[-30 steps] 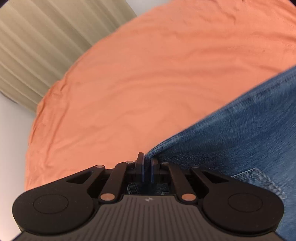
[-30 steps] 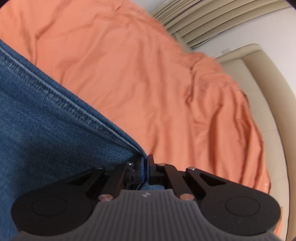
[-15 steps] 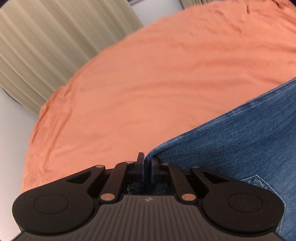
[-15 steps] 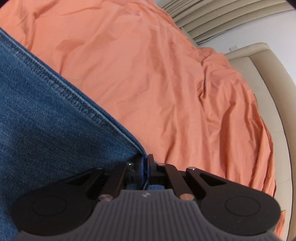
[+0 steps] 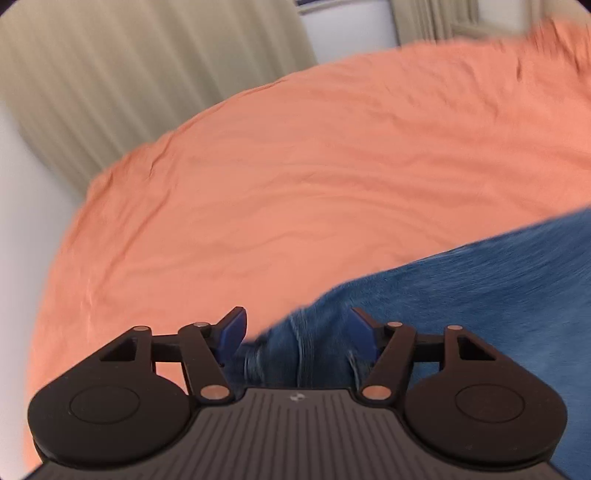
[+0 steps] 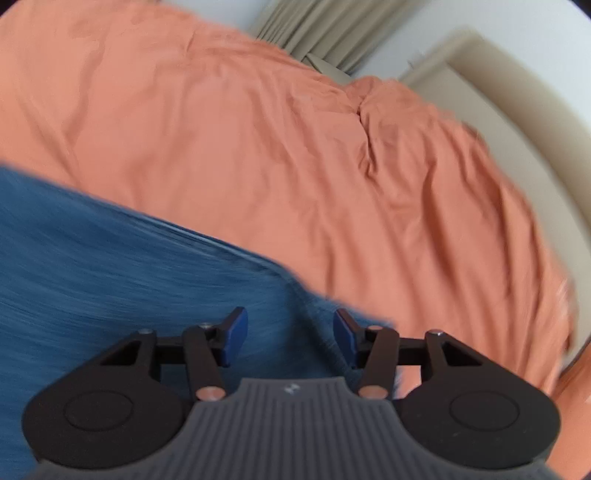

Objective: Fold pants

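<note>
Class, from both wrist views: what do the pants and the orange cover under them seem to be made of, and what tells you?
Pants: blue denim, matte; mottled indigo weave and stitched seams suggest jeans, though blur hides detail.
Orange cover: thin woven sheet, probably cotton or a blend, matte; soft fine wrinkles and no sheen.

A wrinkled orange bedsheet (image 5: 295, 192) covers the bed. Pleated beige curtains (image 5: 122, 85) hang beyond its far edge beside a pale wall (image 5: 347, 33). In the right wrist view, a cream padded headboard (image 6: 491, 110) borders the sheet
</note>
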The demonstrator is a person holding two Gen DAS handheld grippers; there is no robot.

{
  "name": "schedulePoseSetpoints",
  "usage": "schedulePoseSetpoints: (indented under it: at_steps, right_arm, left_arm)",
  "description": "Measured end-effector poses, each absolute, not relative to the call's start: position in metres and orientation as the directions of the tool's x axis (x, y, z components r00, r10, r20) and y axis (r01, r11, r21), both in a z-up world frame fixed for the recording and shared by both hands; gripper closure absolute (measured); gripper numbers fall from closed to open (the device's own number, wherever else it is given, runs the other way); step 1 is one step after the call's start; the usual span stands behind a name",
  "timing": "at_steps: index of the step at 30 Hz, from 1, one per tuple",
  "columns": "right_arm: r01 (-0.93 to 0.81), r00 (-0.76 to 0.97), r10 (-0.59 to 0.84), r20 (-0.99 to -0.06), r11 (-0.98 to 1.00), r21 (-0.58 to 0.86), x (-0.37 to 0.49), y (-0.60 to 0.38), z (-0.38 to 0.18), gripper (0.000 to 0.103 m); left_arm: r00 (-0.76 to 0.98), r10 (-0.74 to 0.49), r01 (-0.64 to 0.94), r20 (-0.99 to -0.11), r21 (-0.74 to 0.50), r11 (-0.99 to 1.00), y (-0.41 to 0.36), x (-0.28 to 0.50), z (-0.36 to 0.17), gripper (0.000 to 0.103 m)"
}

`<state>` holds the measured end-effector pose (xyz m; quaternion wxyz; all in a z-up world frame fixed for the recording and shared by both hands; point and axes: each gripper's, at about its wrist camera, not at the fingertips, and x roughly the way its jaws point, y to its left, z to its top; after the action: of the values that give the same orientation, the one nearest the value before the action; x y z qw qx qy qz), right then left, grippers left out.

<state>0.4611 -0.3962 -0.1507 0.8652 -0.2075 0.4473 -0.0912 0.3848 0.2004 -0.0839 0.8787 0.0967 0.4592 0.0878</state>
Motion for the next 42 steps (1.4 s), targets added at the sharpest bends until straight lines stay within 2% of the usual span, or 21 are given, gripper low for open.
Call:
schedulePoseSetpoints:
  at_steps: [6,9,13,17,21,22,23,24,25,26,29,32,34,37,39,42]
  right_arm:
    - [-0.068,0.582,-0.034,-0.812,0.994,-0.091,0.392,-0.332,-0.126,0.056]
    - [-0.109,0.575,0.092,-0.813,0.993,0.035,0.359,-0.284,-0.133,0.056]
    - [-0.142,0.578,0.191,-0.794,0.981,0.133,0.320,-0.223,-0.150,0.056]
    - [-0.144,0.573,0.243,-0.783,0.970,0.195,0.290,-0.186,-0.166,0.055]
    - [-0.129,0.585,0.225,-0.779,0.974,0.184,0.274,-0.175,-0.173,0.055]
    - [-0.124,0.588,0.215,-0.780,0.977,0.175,0.273,-0.178,-0.172,0.055]
    - [-0.120,0.588,0.205,-0.782,0.979,0.166,0.271,-0.178,-0.172,0.055]
    - [-0.117,0.587,0.199,-0.785,0.980,0.161,0.272,-0.181,-0.172,0.055]
    - [-0.112,0.586,0.191,-0.788,0.982,0.155,0.272,-0.183,-0.171,0.055]
    - [-0.106,0.585,0.178,-0.791,0.984,0.143,0.271,-0.184,-0.171,0.055]
    - [-0.082,0.589,0.137,-0.796,0.991,0.110,0.270,-0.193,-0.170,0.055]
    - [-0.039,0.596,0.109,-0.796,0.994,0.106,0.271,-0.209,-0.170,0.055]
    - [0.000,0.592,0.089,-0.801,0.994,0.110,0.273,-0.221,-0.173,0.055]
    - [0.058,0.585,0.054,-0.809,0.992,0.109,0.275,-0.241,-0.176,0.055]
    - [0.082,0.588,0.041,-0.808,0.991,0.110,0.275,-0.254,-0.175,0.056]
    - [0.103,0.596,0.021,-0.802,0.989,0.102,0.277,-0.271,-0.173,0.056]
  left_arm:
    - [0.617,0.131,-0.333,-0.776,-0.107,0.937,0.267,0.300,-0.051,0.029]
    - [0.666,0.068,-0.463,-0.743,-0.339,0.819,0.303,0.253,-0.065,0.029]
    - [0.716,0.035,-0.568,-0.697,-0.553,0.610,0.333,0.213,-0.114,0.028]
    - [0.748,-0.010,-0.589,-0.664,-0.671,0.451,0.351,0.206,-0.166,0.027]
    - [0.782,-0.028,-0.577,-0.622,-0.741,0.344,0.359,0.213,-0.202,0.026]
    - [0.788,-0.032,-0.571,-0.615,-0.749,0.336,0.361,0.217,-0.206,0.037]
    - [0.793,-0.039,-0.562,-0.607,-0.755,0.338,0.363,0.222,-0.207,0.056]
    - [0.783,-0.037,-0.572,-0.621,-0.742,0.350,0.363,0.227,-0.204,0.059]
    - [0.774,-0.019,-0.579,-0.633,-0.719,0.384,0.363,0.231,-0.196,0.075]
    - [0.770,0.006,-0.574,-0.638,-0.689,0.441,0.359,0.234,-0.182,0.082]
    - [0.792,0.082,-0.497,-0.605,-0.561,0.662,0.333,0.241,-0.124,0.085]
    - [0.795,0.144,-0.459,-0.590,-0.427,0.779,0.316,0.246,-0.094,0.085]
    - [0.761,0.182,-0.470,-0.622,-0.336,0.816,0.315,0.257,-0.102,0.085]
    - [0.669,0.202,-0.521,-0.715,-0.257,0.814,0.326,0.281,-0.140,0.085]
    - [0.615,0.188,-0.553,-0.766,-0.249,0.795,0.334,0.289,-0.167,0.085]
    - [0.596,0.183,-0.573,-0.782,-0.254,0.779,0.335,0.294,-0.182,0.083]
